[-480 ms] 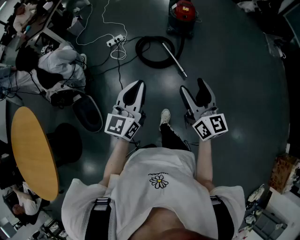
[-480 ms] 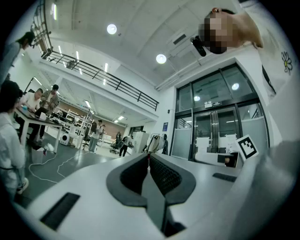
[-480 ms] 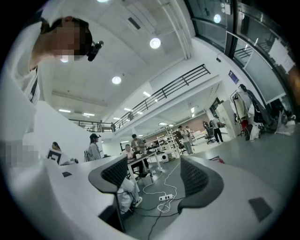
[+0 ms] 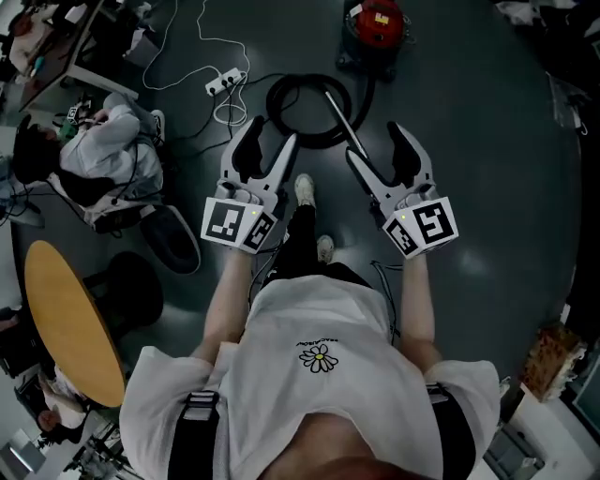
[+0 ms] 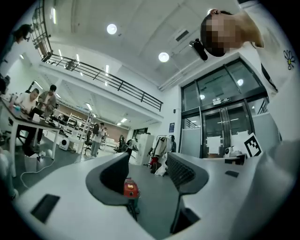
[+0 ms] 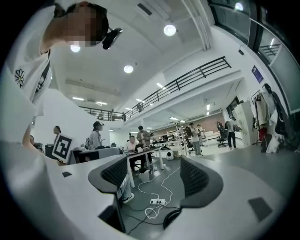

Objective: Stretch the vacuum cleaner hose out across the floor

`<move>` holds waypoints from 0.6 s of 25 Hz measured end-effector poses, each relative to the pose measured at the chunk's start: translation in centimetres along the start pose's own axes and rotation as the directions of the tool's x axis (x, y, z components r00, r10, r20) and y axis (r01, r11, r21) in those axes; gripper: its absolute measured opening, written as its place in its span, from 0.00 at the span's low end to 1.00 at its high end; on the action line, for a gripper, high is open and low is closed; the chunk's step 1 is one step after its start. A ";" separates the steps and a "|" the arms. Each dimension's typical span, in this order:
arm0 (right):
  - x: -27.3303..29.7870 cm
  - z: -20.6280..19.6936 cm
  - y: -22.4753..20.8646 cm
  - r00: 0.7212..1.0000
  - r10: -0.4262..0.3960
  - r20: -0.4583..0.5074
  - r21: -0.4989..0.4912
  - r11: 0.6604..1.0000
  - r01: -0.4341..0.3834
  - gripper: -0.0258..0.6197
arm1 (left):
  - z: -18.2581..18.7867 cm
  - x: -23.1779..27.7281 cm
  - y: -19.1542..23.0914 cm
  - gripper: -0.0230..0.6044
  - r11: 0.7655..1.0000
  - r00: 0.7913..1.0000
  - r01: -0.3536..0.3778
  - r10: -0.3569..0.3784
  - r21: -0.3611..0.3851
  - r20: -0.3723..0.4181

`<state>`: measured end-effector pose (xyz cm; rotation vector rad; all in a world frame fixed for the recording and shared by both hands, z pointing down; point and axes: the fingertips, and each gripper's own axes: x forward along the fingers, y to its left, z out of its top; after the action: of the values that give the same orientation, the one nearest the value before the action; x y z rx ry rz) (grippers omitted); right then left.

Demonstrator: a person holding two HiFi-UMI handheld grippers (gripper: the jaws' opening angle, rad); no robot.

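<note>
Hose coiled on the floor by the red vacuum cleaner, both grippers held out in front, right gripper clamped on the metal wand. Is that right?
Not quite: the right gripper holds nothing. The right gripper view shows its jaws apart and empty; the metal wand lies on the floor by the coiled hose. The rest stands.

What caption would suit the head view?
Left gripper and right gripper, both open, face the coiled hose and red vacuum cleaner.
</note>
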<state>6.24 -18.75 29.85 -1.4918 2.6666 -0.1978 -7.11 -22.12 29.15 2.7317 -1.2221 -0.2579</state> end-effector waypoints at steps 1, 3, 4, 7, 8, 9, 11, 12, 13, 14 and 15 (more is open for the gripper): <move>1.6 -0.3 -1.2 1.000 0.012 0.009 0.022 1.000 -0.012 0.58 | -0.6 1.7 1.1 0.42 1.000 1.000 0.015 -0.015 0.001 -0.004; 4.7 -1.4 -3.9 1.000 0.019 0.009 0.069 0.997 -0.020 0.58 | -2.3 5.3 3.3 0.42 0.999 0.999 0.038 -0.038 0.011 -0.020; 6.3 -2.4 -5.4 1.000 0.016 -0.022 0.089 0.996 -0.014 0.58 | -3.4 7.2 4.4 0.45 0.999 0.998 0.046 -0.046 0.012 -0.037; 11.7 -6.9 -10.1 0.982 0.007 -0.188 0.151 0.988 0.022 0.58 | -6.8 13.4 8.8 0.63 0.998 0.991 0.064 -0.062 0.014 -0.118; 13.6 -8.8 -11.7 0.970 0.013 -0.243 0.173 0.984 0.030 0.57 | -7.8 15.5 10.6 0.63 0.998 0.989 0.063 -0.061 0.015 -0.134; 15.3 -11.0 -13.5 0.955 0.021 -0.295 0.192 0.981 0.038 0.57 | -8.9 17.5 12.4 0.63 0.998 0.988 0.059 -0.057 0.012 -0.141; 18.0 -16.3 -17.4 0.918 0.026 -0.397 0.213 0.975 0.065 0.58 | -12.7 21.0 15.7 0.63 0.999 0.982 0.050 -0.050 -0.006 -0.183; 18.8 -19.5 -19.4 0.892 0.024 -0.450 0.218 0.972 0.084 0.58 | -15.5 22.3 17.0 0.63 0.999 0.973 0.048 -0.051 -0.020 -0.224; 19.7 -23.0 -21.3 0.865 0.022 -0.502 0.220 0.970 0.103 0.57 | -18.6 23.6 18.4 0.63 0.998 0.963 0.047 -0.054 -0.033 -0.264; 20.6 -26.9 -23.2 0.837 0.024 -0.547 0.222 0.968 0.118 0.57 | -22.0 24.8 19.8 0.63 0.998 0.952 0.047 -0.056 -0.039 -0.300; 21.7 -31.1 -25.2 0.809 0.033 -0.587 0.227 0.966 0.125 0.57 | -25.6 26.0 21.3 0.63 0.998 0.941 0.048 -0.059 -0.041 -0.332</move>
<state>11.95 -48.01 64.27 -1.6084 2.8692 -1.1430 -0.09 -54.21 55.66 2.6395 -1.0411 0.1740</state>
